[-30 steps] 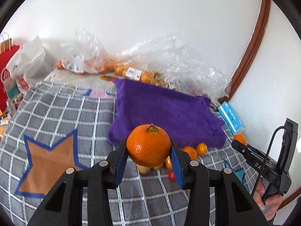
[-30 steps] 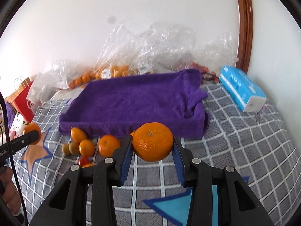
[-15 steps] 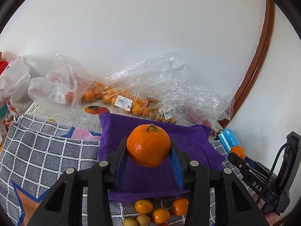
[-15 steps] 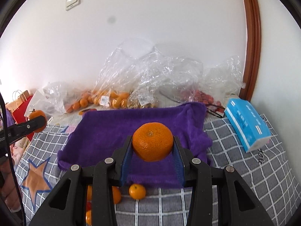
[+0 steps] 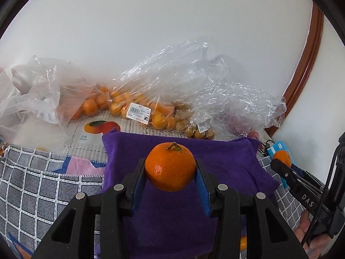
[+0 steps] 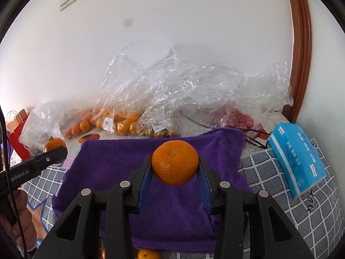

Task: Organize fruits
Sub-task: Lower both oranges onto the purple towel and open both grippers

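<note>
the left gripper [image 5: 170, 185] was clamped on an orange with a green stem [image 5: 170, 166], its blue pads pressing both sides of the fruit, stem end up. it hung over the purple towel [image 5: 226, 166], which lay spread on a grey checked cloth [image 5: 43, 185]. the right gripper [image 6: 174, 181] was likewise clamped on a second orange [image 6: 175, 162], held above the same purple towel [image 6: 112, 164], a little to the right of the first.

in the left wrist view, the right gripper with its orange showed at the far right edge, with a hand [image 5: 310, 235] below it gripping the handle. in the right wrist view, the left gripper and its stemmed orange showed at the left edge, over the left end of the towel.

beyond the far edge of the towel, against the white wall, lay several crumpled clear plastic bags [image 6: 172, 90]. the ones on the left held small oranges [image 6: 120, 120] with price labels; one in the middle held brownish round fruit [image 6: 159, 132]; one on the right held something red [image 6: 237, 116], too blurred to name. a blue tissue pack [image 6: 297, 159] lay on the checked cloth just right of the towel. a loose small orange [image 6: 147, 254] sat on the cloth just at the near edge of the towel. a red paper bag [image 6: 17, 138] stood at the far left.
</note>
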### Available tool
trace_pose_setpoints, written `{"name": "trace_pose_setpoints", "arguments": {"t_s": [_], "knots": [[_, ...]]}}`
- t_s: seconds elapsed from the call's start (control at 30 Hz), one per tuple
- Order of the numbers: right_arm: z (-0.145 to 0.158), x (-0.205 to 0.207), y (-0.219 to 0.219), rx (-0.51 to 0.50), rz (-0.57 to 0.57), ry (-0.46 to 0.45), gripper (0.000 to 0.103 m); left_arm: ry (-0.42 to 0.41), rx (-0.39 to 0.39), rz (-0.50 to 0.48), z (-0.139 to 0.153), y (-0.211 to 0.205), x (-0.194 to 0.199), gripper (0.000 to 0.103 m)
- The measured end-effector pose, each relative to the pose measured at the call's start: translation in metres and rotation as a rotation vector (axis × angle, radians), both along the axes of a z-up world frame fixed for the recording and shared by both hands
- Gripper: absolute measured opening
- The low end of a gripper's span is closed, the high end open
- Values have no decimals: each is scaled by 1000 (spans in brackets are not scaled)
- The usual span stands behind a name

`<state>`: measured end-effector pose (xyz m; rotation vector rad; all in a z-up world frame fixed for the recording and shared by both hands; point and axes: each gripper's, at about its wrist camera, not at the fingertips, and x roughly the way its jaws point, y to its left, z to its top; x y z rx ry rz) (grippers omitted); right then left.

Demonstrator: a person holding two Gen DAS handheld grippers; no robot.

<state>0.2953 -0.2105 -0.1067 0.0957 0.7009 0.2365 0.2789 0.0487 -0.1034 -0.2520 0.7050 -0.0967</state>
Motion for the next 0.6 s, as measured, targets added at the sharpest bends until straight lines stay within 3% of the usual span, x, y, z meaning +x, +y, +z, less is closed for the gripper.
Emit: {"name": "trace_pose_setpoints", "arguments": {"t_s": [0.43,0.6], "knots": [[-62,37,3,-16,-19,142,41,100,48,-11,-36,5,41,41],[-72,40,7,-50,-13,160,41,163,58,-22,-49,1,52,41]]}}
